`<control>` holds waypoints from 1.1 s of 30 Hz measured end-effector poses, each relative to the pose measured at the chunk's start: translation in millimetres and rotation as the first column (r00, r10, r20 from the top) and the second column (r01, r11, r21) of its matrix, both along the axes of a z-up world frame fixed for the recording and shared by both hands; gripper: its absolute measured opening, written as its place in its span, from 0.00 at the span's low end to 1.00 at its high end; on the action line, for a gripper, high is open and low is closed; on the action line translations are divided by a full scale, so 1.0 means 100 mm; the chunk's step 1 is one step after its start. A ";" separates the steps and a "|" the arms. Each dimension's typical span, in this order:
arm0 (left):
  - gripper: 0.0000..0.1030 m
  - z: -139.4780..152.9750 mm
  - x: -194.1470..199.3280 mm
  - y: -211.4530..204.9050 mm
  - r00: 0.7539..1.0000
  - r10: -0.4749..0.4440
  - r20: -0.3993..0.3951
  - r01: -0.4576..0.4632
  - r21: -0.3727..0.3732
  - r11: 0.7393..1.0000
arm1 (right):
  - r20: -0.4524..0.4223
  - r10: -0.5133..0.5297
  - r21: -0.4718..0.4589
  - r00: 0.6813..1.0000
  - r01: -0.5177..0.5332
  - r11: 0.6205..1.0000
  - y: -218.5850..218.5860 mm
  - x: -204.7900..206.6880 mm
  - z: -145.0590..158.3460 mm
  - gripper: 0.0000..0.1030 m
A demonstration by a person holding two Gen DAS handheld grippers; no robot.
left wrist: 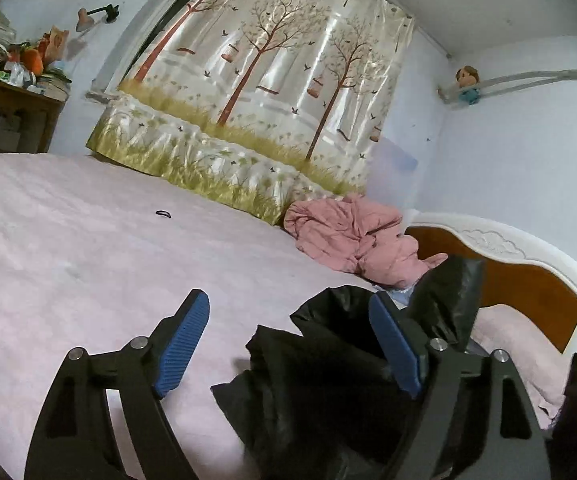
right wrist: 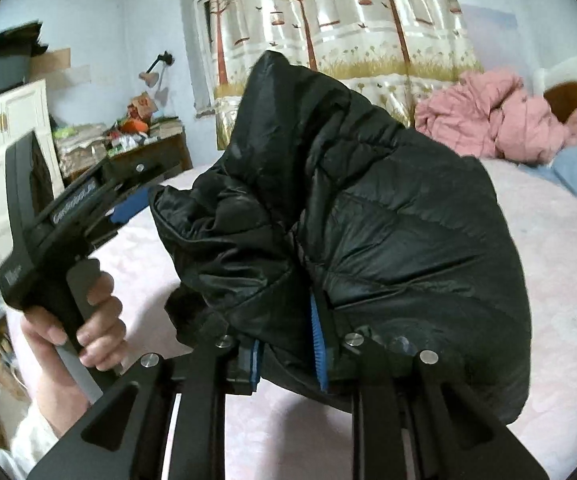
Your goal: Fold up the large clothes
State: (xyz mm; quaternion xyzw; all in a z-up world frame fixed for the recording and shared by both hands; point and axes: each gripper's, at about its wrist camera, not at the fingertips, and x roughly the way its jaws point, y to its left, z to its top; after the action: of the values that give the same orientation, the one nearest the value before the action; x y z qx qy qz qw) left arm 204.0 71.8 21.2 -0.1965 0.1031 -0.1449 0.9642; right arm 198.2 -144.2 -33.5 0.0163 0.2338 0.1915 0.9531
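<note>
A black puffer jacket (right wrist: 360, 220) is bunched up and held above the pink bed (right wrist: 560, 264). My right gripper (right wrist: 288, 360) is shut on a fold of it, with the blue pads pressed into the fabric. In the left wrist view the jacket (left wrist: 328, 368) hangs low at the right, around the right finger. My left gripper (left wrist: 288, 340) is open and its blue pads hold nothing. It also shows in the right wrist view (right wrist: 128, 204) at the left, held by a hand, beside the jacket.
A crumpled pink jacket (left wrist: 352, 236) lies at the bed's far side by the wooden headboard (left wrist: 528, 276). A tree-print curtain (left wrist: 268, 80) hangs behind. A small dark ring (left wrist: 163, 213) lies on the bedspread (left wrist: 88, 248). A cluttered table (left wrist: 12, 88) stands at the left.
</note>
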 end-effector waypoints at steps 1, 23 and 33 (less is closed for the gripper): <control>0.78 0.00 -0.01 0.00 1.000 0.001 0.001 -0.001 0.001 1.000 | 0.007 -0.004 -0.024 1.000 0.005 1.000 0.02 -0.02 0.00 0.22; 0.81 0.01 0.06 0.00 0.998 -0.066 0.012 0.066 -0.019 0.998 | 0.233 -0.137 -0.094 0.963 0.163 0.982 -0.18 -0.54 0.26 0.86; 0.82 0.01 0.03 -0.15 0.972 -0.233 0.023 0.234 -0.035 0.972 | -0.295 -0.324 0.176 0.899 0.385 0.906 -1.26 0.46 -0.04 0.74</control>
State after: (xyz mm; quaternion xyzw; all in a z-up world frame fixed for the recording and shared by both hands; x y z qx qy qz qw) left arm 207.0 56.4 22.5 -0.1995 0.1137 -0.2612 0.9376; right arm 244.5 -270.5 -37.1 0.1940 0.3256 0.0356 0.9247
